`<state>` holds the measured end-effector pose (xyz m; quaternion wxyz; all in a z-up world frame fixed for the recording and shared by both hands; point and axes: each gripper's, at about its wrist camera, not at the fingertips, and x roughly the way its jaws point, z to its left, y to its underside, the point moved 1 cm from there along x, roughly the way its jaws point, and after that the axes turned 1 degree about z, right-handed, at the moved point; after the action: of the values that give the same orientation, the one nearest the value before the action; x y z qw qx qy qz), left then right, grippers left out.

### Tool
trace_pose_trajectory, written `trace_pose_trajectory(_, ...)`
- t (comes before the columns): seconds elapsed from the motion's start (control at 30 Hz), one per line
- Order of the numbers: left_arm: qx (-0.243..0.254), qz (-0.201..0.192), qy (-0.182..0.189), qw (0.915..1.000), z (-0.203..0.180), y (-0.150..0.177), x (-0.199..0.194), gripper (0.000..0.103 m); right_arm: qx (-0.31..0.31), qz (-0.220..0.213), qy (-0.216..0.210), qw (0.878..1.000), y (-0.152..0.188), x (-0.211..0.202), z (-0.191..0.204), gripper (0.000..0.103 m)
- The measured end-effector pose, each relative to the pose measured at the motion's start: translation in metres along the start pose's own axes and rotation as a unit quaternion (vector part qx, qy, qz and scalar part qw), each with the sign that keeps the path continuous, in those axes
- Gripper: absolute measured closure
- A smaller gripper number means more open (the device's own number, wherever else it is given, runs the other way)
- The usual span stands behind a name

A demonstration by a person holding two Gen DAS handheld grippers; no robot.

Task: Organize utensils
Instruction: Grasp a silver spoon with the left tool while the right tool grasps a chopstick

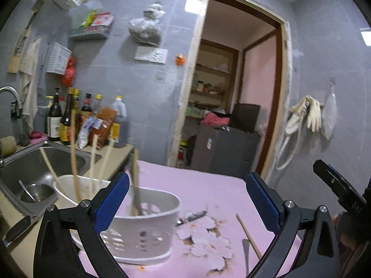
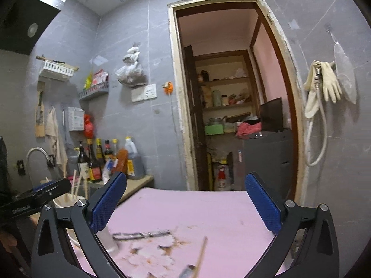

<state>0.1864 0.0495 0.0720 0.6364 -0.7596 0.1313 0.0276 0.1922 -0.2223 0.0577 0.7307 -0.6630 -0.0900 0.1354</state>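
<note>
Chopsticks of pale wood (image 1: 75,153) stand tilted in a white perforated plastic utensil basket (image 1: 143,231) at the left edge of the pink flower-printed table cover (image 1: 204,185), just beside the steel sink (image 1: 34,162). The left gripper (image 1: 187,199) has its blue-padded jaws spread wide with nothing between them. The right gripper (image 2: 185,201) is likewise released and empty. A loose wooden chopstick (image 1: 249,236) and a metal peeler (image 2: 141,234) lie flat on the cover, apart from the basket.
</note>
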Motion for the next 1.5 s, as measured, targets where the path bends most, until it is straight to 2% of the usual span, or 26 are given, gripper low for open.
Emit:
trace_pose_trajectory(0.17, 0.020, 0.030, 0.020, 0.9992, -0.021, 0.016, 0.009, 0.004, -0.020, 0.026, 0.025, 0.999, 0.011, -0.007, -0.016, 0.000)
trace_pose_trajectory(0.4, 0.031, 0.038, 0.034, 0.9982, -0.043, 0.037, 0.013, 0.004, -0.036, 0.032, 0.052, 0.998, 0.029, -0.022, -0.029, 0.000)
trace_pose_trajectory(0.53, 0.051, 0.065, 0.047, 0.9955, -0.053, 0.047, 0.019, 0.004, -0.037, 0.059, 0.045, 0.997, 0.039, -0.021, -0.034, 0.000)
trace_pose_trajectory(0.63, 0.063, 0.100, 0.065, 0.9909, -0.059, 0.055, 0.028, 0.004, -0.036, 0.092, 0.031, 0.995, 0.047, -0.017, -0.037, 0.001)
trace_pose_trajectory(0.8, 0.070, 0.164, 0.094, 0.9794, -0.063, 0.068, 0.045, 0.005, -0.045, 0.154, 0.008, 0.987, 0.057, -0.007, -0.039, 0.019)
trace_pose_trajectory(0.9, 0.077, 0.205, 0.112, 0.9692, -0.068, 0.075, 0.057, 0.014, -0.036, 0.201, -0.011, 0.979, 0.065, 0.001, -0.042, 0.032)
trace_pose_trajectory(0.97, 0.083, 0.236, 0.122, 0.9606, -0.073, 0.079, 0.067, 0.028, -0.037, 0.230, -0.019, 0.972, 0.072, 0.007, -0.042, 0.045)
trace_pose_trajectory(1.0, 0.086, 0.256, 0.128, 0.9544, -0.076, 0.082, 0.073, 0.031, -0.037, 0.247, -0.026, 0.968, 0.076, 0.010, -0.041, 0.048)
trace_pose_trajectory(1.07, 0.087, 0.289, 0.139, 0.9431, -0.079, 0.090, 0.083, 0.043, -0.034, 0.275, -0.037, 0.960, 0.083, 0.014, -0.039, 0.057)
trace_pose_trajectory(1.17, 0.084, 0.332, 0.148, 0.9277, -0.080, 0.101, 0.096, 0.057, -0.036, 0.314, -0.053, 0.947, 0.094, 0.021, -0.035, 0.067)
trace_pose_trajectory(1.27, 0.074, 0.366, 0.150, 0.9153, -0.078, 0.110, 0.108, 0.068, -0.040, 0.344, -0.064, 0.936, 0.103, 0.027, -0.029, 0.070)
trace_pose_trajectory(1.33, 0.067, 0.377, 0.147, 0.9119, -0.075, 0.113, 0.112, 0.069, -0.035, 0.364, -0.078, 0.927, 0.110, 0.031, -0.026, 0.070)
trace_pose_trajectory(1.5, 0.038, 0.381, 0.137, 0.9135, -0.061, 0.113, 0.115, 0.069, -0.056, 0.399, -0.088, 0.911, 0.124, 0.041, -0.012, 0.070)
